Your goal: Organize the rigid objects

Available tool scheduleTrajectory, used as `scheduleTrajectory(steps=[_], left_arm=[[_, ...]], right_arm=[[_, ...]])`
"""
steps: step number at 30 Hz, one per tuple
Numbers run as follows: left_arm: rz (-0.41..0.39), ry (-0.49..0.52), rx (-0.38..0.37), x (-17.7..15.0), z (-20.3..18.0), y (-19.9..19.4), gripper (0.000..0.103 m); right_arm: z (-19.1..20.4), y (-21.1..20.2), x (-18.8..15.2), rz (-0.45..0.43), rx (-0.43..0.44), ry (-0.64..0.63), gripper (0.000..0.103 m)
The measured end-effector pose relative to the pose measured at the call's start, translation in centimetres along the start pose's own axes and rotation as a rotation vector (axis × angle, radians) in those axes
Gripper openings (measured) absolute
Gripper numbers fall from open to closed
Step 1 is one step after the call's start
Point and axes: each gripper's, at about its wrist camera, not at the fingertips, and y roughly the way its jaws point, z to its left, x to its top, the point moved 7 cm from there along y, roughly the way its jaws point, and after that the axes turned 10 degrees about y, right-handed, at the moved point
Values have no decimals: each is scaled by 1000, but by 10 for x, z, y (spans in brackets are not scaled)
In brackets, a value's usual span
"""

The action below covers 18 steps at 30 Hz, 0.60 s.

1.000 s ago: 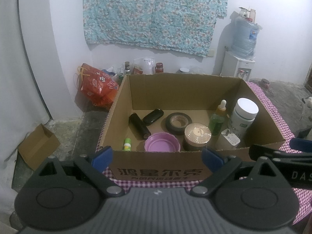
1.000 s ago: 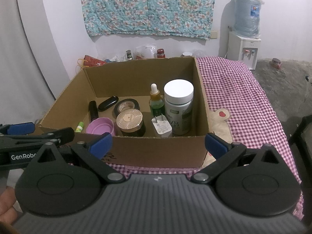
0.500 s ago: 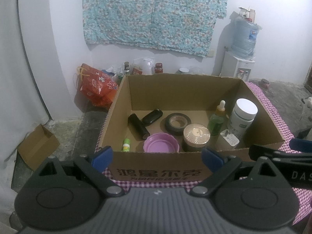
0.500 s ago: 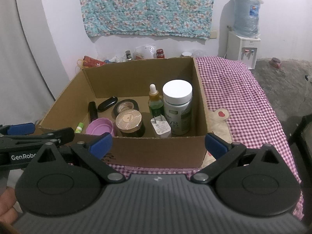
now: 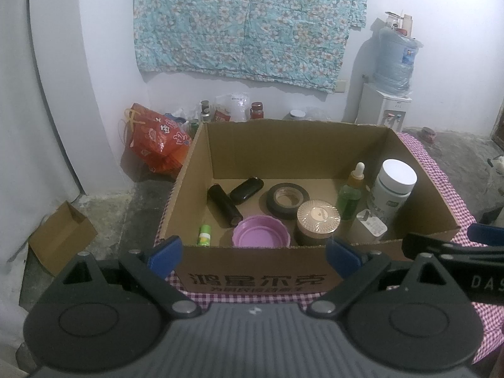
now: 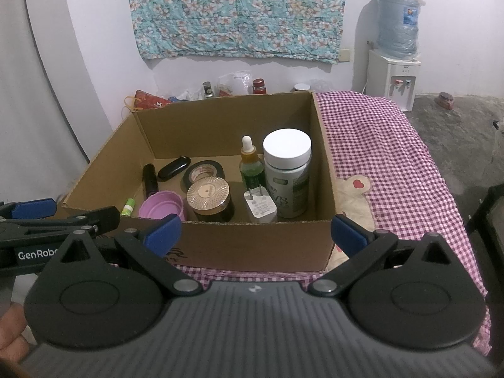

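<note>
The left gripper [image 5: 253, 253] has its blue-tipped fingers [image 5: 165, 252] spread wide and empty, hovering just short of the near wall of the cardboard box [image 5: 252, 278]. The right gripper [image 6: 256, 234] is the same, its fingers [image 6: 348, 233] wide apart with nothing between them, in front of the box's near wall and right corner. Each gripper shows at the edge of the other's view, so the two sit side by side. Part of a hand [image 6: 12, 330] shows at the lower left edge of the right wrist view.

The box stands open on a red-checked cloth [image 6: 393, 157]. Just past the near wall, between the left fingers, lie a small green tube [image 5: 204, 234], a purple bowl [image 5: 260, 234] and a round jar with a gold lid [image 5: 318, 215]. Ahead of the right fingers, a white plug [image 6: 260, 206] touches a big white-capped bottle [image 6: 287, 173] near the box's right wall, and a green dropper bottle [image 6: 251, 163] stands upright just beside that bottle. Farther in lie a black tube [image 5: 224, 205], a black case [image 5: 246, 189] and a roll of black tape [image 5: 287, 196].

Beyond the box, jars and bags [image 5: 157, 141] crowd the foot of the wall, a water dispenser [image 6: 393, 75] stands to the right, and a floral cloth [image 5: 249, 22] hangs above.
</note>
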Motion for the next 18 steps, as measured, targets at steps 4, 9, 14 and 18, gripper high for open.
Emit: scheduleTrajectory(steps=[4, 9, 14, 18], left_arm=[[-1, 1, -2, 0, 0, 0, 98], [-1, 2, -3, 0, 0, 0, 98], [-1, 1, -5, 0, 0, 0, 98], [-3, 2, -6, 1, 1, -1, 98]], right_arm=[[0, 0, 0, 0, 0, 0, 102], [0, 0, 1, -1, 0, 0, 102], [0, 0, 1, -1, 0, 0, 102], [0, -1, 2, -2, 1, 0, 102]])
